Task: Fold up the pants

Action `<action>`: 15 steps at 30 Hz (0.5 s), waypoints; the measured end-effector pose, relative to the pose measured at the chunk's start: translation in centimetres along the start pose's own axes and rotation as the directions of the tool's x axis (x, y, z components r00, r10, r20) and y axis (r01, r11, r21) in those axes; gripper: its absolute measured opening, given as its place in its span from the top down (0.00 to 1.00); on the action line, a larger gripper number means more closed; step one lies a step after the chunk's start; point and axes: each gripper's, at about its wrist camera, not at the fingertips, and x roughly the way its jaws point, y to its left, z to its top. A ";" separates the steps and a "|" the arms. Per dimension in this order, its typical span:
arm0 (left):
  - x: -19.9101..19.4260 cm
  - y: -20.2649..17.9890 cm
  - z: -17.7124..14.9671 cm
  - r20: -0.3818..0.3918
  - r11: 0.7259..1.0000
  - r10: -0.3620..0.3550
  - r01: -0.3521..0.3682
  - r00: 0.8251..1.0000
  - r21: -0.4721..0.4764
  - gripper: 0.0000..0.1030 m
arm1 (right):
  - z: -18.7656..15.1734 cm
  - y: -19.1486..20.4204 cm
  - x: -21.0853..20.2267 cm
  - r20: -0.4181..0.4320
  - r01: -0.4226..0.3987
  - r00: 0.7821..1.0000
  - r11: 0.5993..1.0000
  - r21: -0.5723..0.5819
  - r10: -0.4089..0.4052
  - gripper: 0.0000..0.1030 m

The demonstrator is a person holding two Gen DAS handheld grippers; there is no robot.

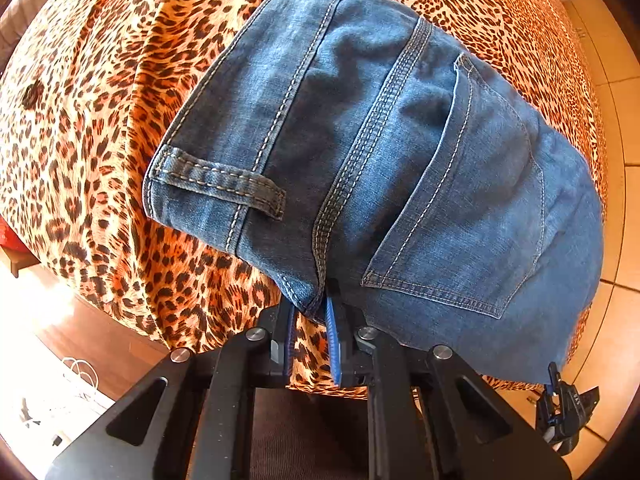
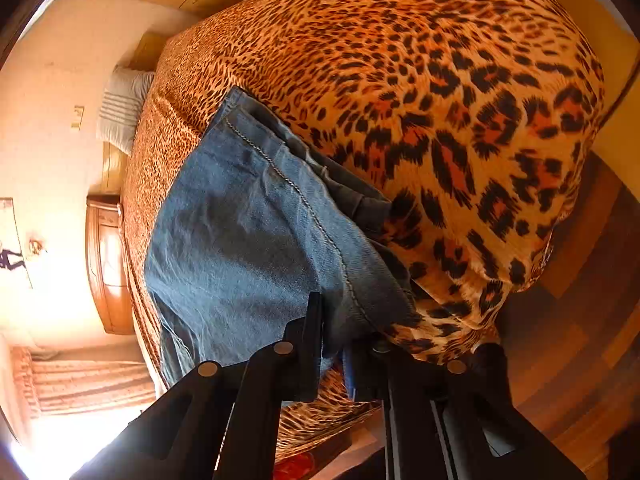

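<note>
Blue denim pants (image 1: 380,152) lie folded on a leopard-print bedspread (image 1: 100,120), back pocket and belt loop facing up. My left gripper (image 1: 314,312) is shut on the near edge of the pants at the seat seam. In the right wrist view the pants (image 2: 248,232) show a leg with a stitched seam. My right gripper (image 2: 334,332) is shut on the near edge of that denim. The right gripper also shows at the lower right of the left wrist view (image 1: 560,404), at the pants' far corner.
The bedspread (image 2: 440,100) drapes over the bed's edge. A white pillow (image 2: 120,108) and a wooden nightstand (image 2: 108,264) stand at the left. Tiled floor (image 1: 624,200) lies to the right, wooden floor (image 2: 580,320) below the bed corner. White cables (image 1: 80,376) lie on the floor.
</note>
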 end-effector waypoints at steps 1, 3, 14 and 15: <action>0.1 -0.3 0.1 -0.005 1.000 0.005 -0.005 1.000 0.011 0.86 | 0.1 0.1 0.0 -0.008 0.019 1.000 1.000 -0.021 -0.019 0.88; -0.6 -0.4 -0.3 0.001 0.999 -0.001 0.001 1.000 0.041 0.85 | 0.4 0.3 -0.4 -0.008 0.071 0.997 0.997 -0.039 -0.071 0.79; -7.4 2.1 4.9 0.170 0.998 -0.012 0.000 0.985 0.069 0.53 | 8.0 5.8 -3.3 0.152 0.100 0.986 0.970 -0.222 -0.067 0.52; -7.5 2.5 6.5 0.180 0.999 -0.020 0.014 0.983 0.038 0.46 | 8.7 6.5 -2.3 0.145 0.097 0.987 0.966 -0.238 -0.063 0.52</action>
